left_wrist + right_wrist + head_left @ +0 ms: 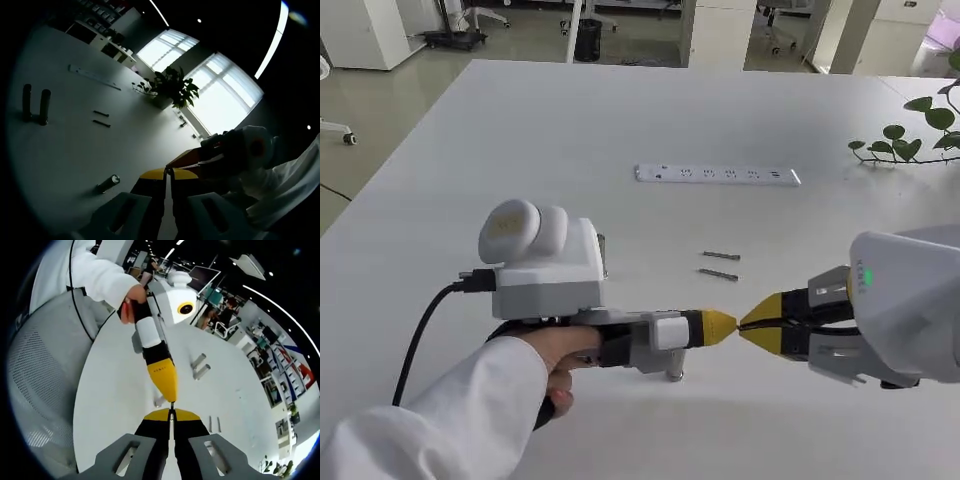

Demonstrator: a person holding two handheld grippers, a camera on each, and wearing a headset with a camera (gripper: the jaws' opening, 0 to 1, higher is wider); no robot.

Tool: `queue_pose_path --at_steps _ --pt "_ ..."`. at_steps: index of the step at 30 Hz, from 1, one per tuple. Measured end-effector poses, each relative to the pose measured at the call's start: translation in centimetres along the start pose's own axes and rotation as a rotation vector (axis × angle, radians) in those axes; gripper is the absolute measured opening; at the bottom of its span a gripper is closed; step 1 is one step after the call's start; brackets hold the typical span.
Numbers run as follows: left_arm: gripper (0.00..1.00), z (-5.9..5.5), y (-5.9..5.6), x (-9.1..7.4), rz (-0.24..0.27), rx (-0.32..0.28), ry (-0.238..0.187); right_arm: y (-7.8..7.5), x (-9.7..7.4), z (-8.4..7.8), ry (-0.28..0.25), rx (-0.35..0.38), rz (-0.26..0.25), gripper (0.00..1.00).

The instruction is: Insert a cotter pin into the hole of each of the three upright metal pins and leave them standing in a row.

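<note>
My left gripper (728,326) and right gripper (746,326) meet tip to tip above the table, both with jaws closed. A thin dark sliver (172,405) sits where the tips touch; I cannot tell what it is. Two cotter pins (720,256) (718,274) lie side by side beyond the tips, and I see them as cotter pins (101,118) in the left gripper view too. Two metal pins (26,102) (45,106) stand upright close together. A third metal pin (674,375) is under the left gripper; whether it stands or lies I cannot tell.
A white power strip (718,175) lies further back on the white table (520,150). Plant leaves (920,125) reach in at the far right. A black cable (425,330) trails from the left gripper, held by a hand in a white sleeve (440,420).
</note>
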State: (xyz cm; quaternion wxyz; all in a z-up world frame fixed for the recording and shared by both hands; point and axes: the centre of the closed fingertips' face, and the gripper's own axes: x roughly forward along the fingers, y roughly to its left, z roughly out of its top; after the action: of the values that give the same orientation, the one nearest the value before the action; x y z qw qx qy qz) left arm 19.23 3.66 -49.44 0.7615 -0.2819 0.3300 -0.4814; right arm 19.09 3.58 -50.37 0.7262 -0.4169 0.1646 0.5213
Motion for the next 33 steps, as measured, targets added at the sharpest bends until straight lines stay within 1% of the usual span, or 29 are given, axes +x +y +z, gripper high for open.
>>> queue_pose_path --at_steps 2,5,9,11,12,13,14,18,20,27,30,31,32,33 --pt "0.01 -0.1 0.0 0.0 0.000 -0.019 0.006 0.1 0.0 0.0 -0.001 -0.004 0.003 0.00" --pt "0.01 -0.1 0.0 -0.1 0.003 -0.027 0.006 0.2 0.0 0.1 0.000 -0.013 0.004 0.00" --pt "0.00 -0.2 0.1 -0.2 0.002 -0.057 0.013 0.2 0.0 0.2 0.000 -0.034 0.007 0.00" --pt "0.00 -0.4 0.1 -0.2 0.001 -0.090 0.032 0.4 0.0 0.2 0.000 -0.038 0.013 0.00" --pt "0.00 -0.6 0.1 -0.2 0.002 -0.126 0.042 0.4 0.1 0.2 0.001 -0.041 0.017 0.00" --pt "0.00 -0.7 0.2 -0.2 0.002 -0.130 0.048 0.5 0.0 0.2 0.003 -0.045 0.020 0.00" --pt "0.00 -0.7 0.2 -0.3 0.002 -0.119 0.048 0.6 0.1 0.2 0.004 -0.047 0.023 0.00" --pt "0.00 -1.1 0.1 -0.4 0.005 -0.128 0.067 0.9 0.1 0.2 0.006 -0.060 0.029 0.00" --pt "0.00 -1.2 0.1 -0.4 0.006 -0.137 0.069 0.9 0.1 0.3 0.006 -0.063 0.030 0.00" --pt "0.00 -1.3 0.0 -0.6 0.008 -0.106 0.075 1.2 0.1 0.4 0.006 -0.068 0.036 0.00" --pt "0.00 -1.5 0.0 -0.7 0.008 -0.101 0.087 1.3 0.2 0.4 0.008 -0.064 0.043 0.00" --pt "0.00 -1.6 0.0 -0.7 0.008 -0.110 0.092 1.4 0.2 0.3 0.011 -0.053 0.047 0.00" --pt "0.00 -1.5 0.1 -0.7 0.008 -0.115 0.087 1.5 0.3 -0.1 0.032 -0.057 0.051 0.00" --pt "0.00 -1.5 0.1 -0.8 0.008 -0.113 0.083 1.6 0.3 -0.3 0.045 -0.059 0.054 0.05"
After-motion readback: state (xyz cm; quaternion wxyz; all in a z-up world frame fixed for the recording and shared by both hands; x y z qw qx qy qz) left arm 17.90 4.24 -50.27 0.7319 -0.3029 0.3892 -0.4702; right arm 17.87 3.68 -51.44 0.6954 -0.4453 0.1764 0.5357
